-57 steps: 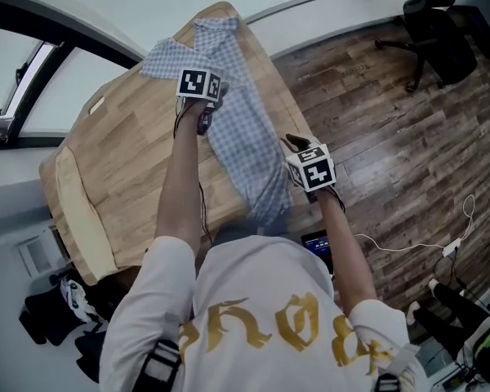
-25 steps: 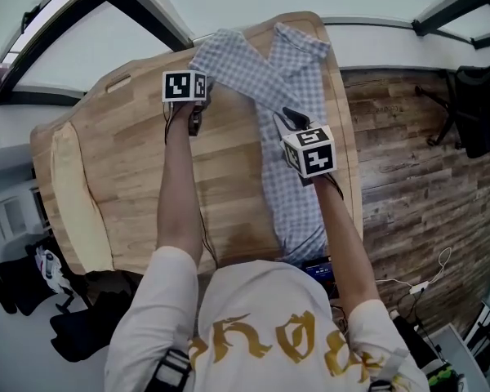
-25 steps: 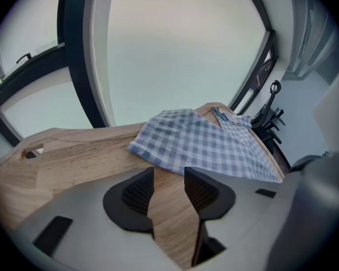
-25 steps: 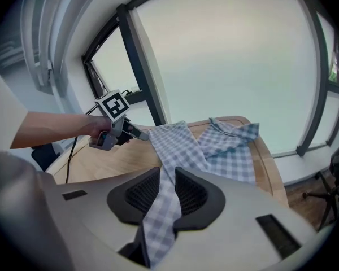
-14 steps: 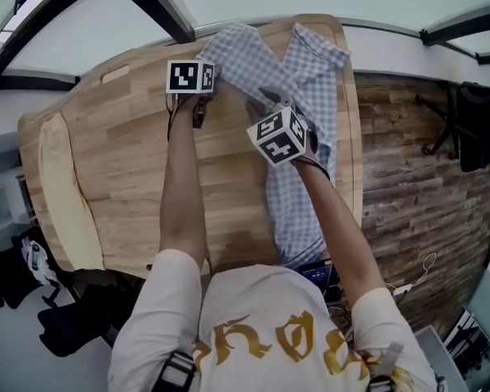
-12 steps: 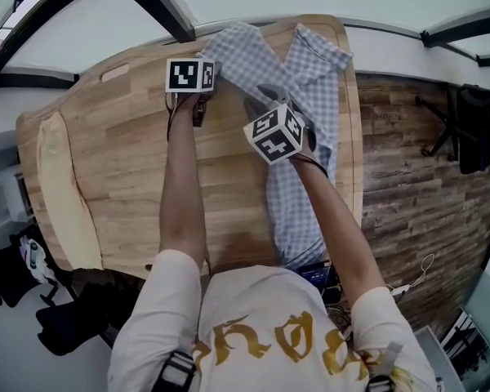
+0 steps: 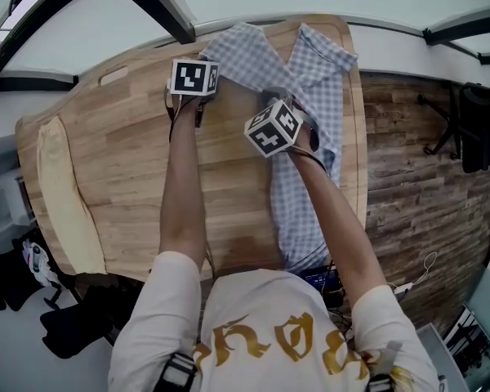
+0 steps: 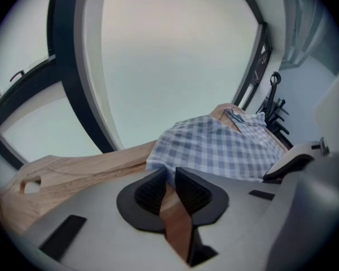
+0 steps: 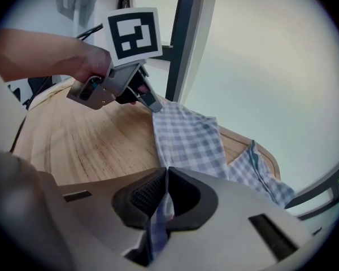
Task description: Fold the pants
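As framed from the head view, shows a wooden table with a slot cut-out toward 11 o'clock and a cream strip along the 9 o'clock edge. Beyond the far edge, from 10 to 2 o'clock: dark window bars against pale panes. At 3 o'clock: plank floor, black chair, thin white cable. At 8 o'clock, below the table: dark clutter, not identifiable.

Part of the cloth masked by the right forearm and by the marker cube.

Writing: gold gothic lettering on the white shirt, too ornate and cropped to read; black-and-white square patterns on both cubes.

Blue-and-white checked pants: laid along the table's 3 o'clock side, hanging over the near edge at 5 o'clock, splitting at the far end into one leg toward 12 o'clock and one toward 1 o'clock.

Left gripper: jaws just drawn closer, now narrow, pinching the hem corner of the 12 o'clock leg at the tips, wood visible through the rest of the gap; cloth spreading from the tips toward 1 to 3 o'clock in the left gripper view.

Right gripper: jaws just drawn nearly together, clamped on a fold of the same leg, cloth trailing down between the pads; leg stretching from the tips toward 12 o'clock, up to the left gripper at 11 o'clock.
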`<act>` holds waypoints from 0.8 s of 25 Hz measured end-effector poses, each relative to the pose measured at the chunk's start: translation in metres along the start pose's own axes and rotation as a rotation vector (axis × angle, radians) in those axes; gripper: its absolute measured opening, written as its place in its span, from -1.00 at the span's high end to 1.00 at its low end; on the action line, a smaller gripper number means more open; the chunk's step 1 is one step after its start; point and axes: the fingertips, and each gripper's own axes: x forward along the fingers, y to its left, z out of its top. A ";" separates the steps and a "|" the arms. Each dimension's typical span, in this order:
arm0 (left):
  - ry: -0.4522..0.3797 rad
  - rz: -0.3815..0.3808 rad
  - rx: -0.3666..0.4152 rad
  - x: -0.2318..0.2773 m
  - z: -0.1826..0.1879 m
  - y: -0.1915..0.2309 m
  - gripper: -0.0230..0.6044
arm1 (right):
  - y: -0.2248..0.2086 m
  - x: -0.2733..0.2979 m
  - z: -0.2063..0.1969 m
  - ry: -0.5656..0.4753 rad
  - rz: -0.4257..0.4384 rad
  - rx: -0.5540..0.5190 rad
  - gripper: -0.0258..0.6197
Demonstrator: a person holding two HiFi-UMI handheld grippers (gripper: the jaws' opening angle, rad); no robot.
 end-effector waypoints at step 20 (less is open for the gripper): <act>-0.257 -0.058 0.201 -0.039 0.183 -0.102 0.79 | -0.104 -0.087 0.024 -0.320 -0.005 0.529 0.82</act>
